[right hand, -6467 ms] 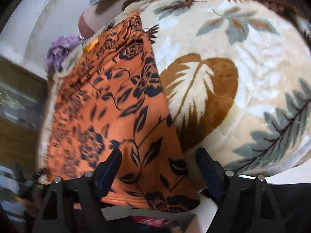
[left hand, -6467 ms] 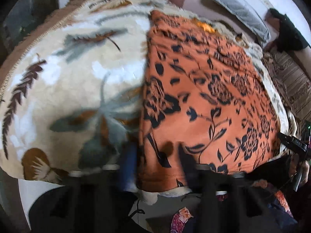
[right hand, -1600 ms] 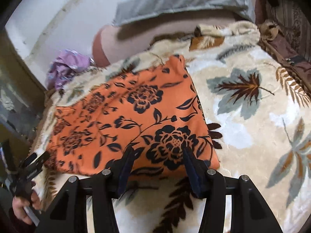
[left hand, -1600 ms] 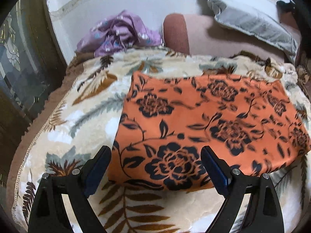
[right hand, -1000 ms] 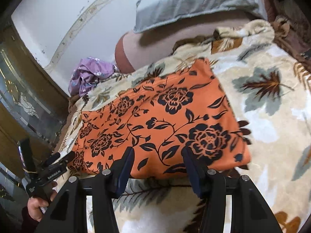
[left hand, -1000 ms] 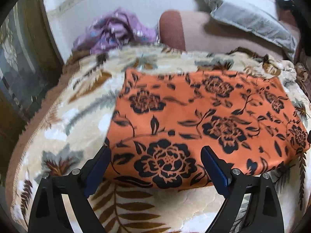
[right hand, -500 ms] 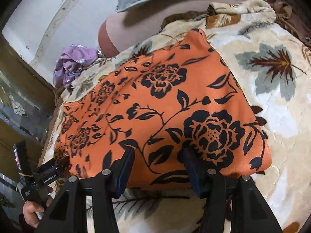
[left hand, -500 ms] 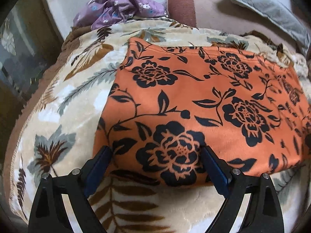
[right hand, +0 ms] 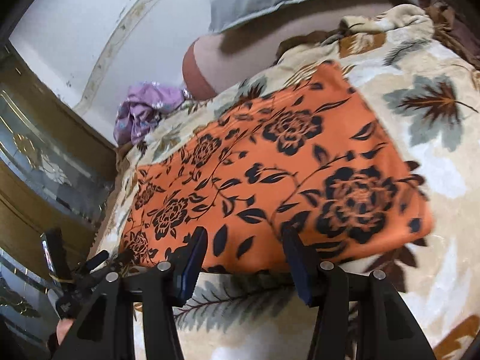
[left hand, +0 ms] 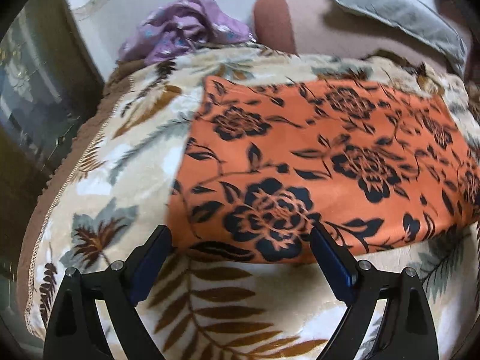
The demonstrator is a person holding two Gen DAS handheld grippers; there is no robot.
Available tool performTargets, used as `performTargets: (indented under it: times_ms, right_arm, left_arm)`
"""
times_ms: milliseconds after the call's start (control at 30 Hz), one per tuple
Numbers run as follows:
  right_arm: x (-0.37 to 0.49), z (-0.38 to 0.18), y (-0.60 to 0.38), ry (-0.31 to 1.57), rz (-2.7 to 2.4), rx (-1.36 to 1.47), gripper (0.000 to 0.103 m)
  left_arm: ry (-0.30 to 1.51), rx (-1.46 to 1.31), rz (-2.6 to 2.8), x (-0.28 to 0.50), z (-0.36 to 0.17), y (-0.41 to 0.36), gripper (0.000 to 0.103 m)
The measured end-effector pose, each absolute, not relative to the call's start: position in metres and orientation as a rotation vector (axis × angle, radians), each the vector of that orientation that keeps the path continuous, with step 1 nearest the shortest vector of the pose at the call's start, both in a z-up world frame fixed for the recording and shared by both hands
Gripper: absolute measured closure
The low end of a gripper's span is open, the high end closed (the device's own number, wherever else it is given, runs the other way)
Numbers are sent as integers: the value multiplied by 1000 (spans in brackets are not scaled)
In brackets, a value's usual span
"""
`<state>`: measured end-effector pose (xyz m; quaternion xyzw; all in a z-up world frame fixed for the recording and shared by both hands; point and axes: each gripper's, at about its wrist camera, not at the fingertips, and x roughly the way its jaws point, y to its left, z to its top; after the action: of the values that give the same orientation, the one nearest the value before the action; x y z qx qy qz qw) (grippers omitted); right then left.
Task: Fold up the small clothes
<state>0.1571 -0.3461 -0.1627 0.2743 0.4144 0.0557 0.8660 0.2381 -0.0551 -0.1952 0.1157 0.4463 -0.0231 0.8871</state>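
Note:
An orange garment with black flowers (left hand: 315,162) lies flat and folded on a cream leaf-patterned blanket (left hand: 126,180). My left gripper (left hand: 240,255) is open and empty, its fingers just short of the garment's near left corner. In the right wrist view the garment (right hand: 270,186) lies ahead of my right gripper (right hand: 243,255), which is open and empty at the garment's near edge. The left gripper also shows in the right wrist view (right hand: 81,270), at the garment's far left end.
A crumpled purple cloth (left hand: 186,39) lies at the blanket's far left corner. A brown bolster (left hand: 276,21) and a grey pillow (left hand: 390,9) sit against the white wall. A wooden glass-panelled cabinet (right hand: 45,162) stands at left.
Both grippers have drawn back a little from the garment's near edge since half a second ago. The garment lies as before. Both stay open.

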Motion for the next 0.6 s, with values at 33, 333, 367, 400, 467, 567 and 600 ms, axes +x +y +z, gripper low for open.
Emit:
performTargets:
  times_ms: [33,333,367,400,467,567,600]
  right_arm:
    - [161,-162,-340,871,120,554,47]
    - [188,-193,-318,985,66,498,46]
    - [188,-190,-318,988,67,503,46]
    - [188,-188,-319,984,69,511,46]
    - [185,-180,-323,956,64,508,46]
    - [182,-167,-324,909,45,481,46]
    - [182,-165,-325,903,43,480,46]
  left_arm:
    - [933,253,-52,240,-199,-59,10]
    - [959,247,-63,248,-211,-61,10]
    - [958,251,-64,249,-211,-61,10]
    - [954,257,-66,249,-210,-62,10]
    - [948,259,-68,248,-209,-62,10]
    - [939,255,-68,248,-205,-62,10]
    - [932,254,-69,247,-203,-61,10]
